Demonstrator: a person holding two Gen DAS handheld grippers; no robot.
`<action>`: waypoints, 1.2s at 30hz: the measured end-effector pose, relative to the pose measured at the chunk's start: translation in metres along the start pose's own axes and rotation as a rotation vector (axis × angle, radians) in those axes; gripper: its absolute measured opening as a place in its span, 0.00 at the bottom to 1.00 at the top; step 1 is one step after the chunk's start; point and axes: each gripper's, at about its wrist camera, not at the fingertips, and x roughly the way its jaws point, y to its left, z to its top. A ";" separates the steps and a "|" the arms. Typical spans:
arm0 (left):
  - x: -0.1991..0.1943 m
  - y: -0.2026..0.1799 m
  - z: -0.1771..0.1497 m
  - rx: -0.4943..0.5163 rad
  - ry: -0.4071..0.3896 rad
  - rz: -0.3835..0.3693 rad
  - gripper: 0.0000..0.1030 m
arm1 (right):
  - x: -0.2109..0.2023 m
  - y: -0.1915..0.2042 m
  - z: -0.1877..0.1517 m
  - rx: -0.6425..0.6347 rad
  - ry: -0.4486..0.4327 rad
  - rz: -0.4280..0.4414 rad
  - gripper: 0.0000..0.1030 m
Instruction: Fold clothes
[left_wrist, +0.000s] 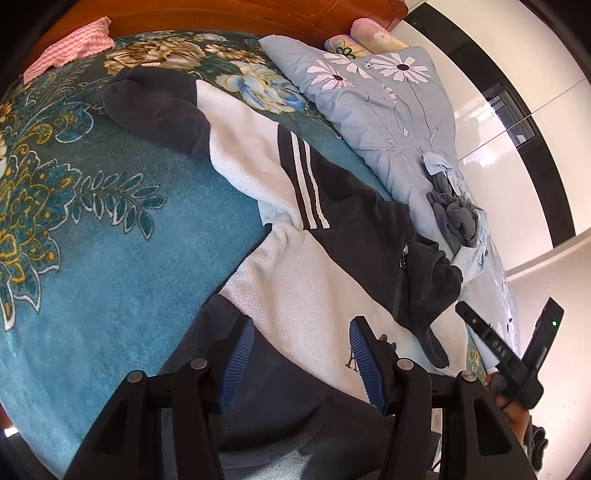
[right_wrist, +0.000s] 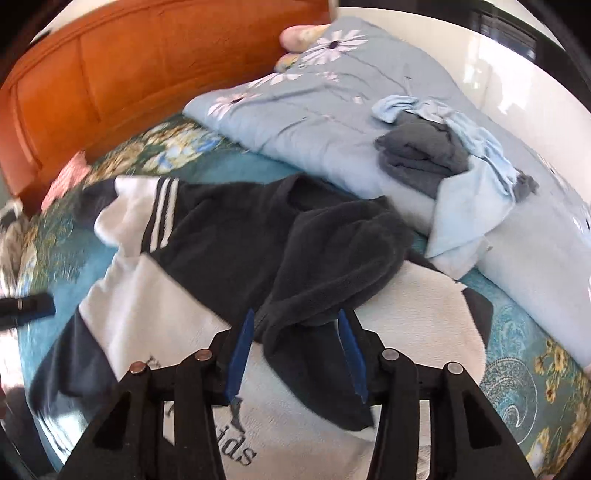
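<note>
A black and white fleece jacket (left_wrist: 280, 206) with white stripes lies spread on the teal floral bed cover (left_wrist: 110, 221). One black sleeve (right_wrist: 325, 251) is folded across its white body. My left gripper (left_wrist: 301, 332) is open over the jacket's lower white part, holding nothing. My right gripper (right_wrist: 295, 325) is open, its blue pads on either side of the folded black sleeve's cuff, just above it. The right gripper also shows at the right edge of the left wrist view (left_wrist: 517, 343), and the left gripper's tip shows at the left of the right wrist view (right_wrist: 26, 306).
A pale blue daisy quilt (right_wrist: 314, 110) lies folded along the far right of the bed, with crumpled grey and light blue clothes (right_wrist: 436, 151) on it. A wooden headboard (right_wrist: 129, 66) stands behind. A pink cloth (left_wrist: 70, 48) lies near the headboard.
</note>
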 end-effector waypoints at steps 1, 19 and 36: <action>-0.001 0.000 0.001 0.001 -0.001 -0.002 0.56 | 0.005 -0.014 0.006 0.087 0.003 0.011 0.54; -0.018 0.053 0.014 -0.128 -0.062 -0.009 0.56 | 0.021 0.014 0.083 0.346 -0.067 0.116 0.10; -0.022 0.113 0.102 -0.153 -0.143 0.112 0.57 | 0.096 0.173 0.041 -0.195 0.197 0.235 0.42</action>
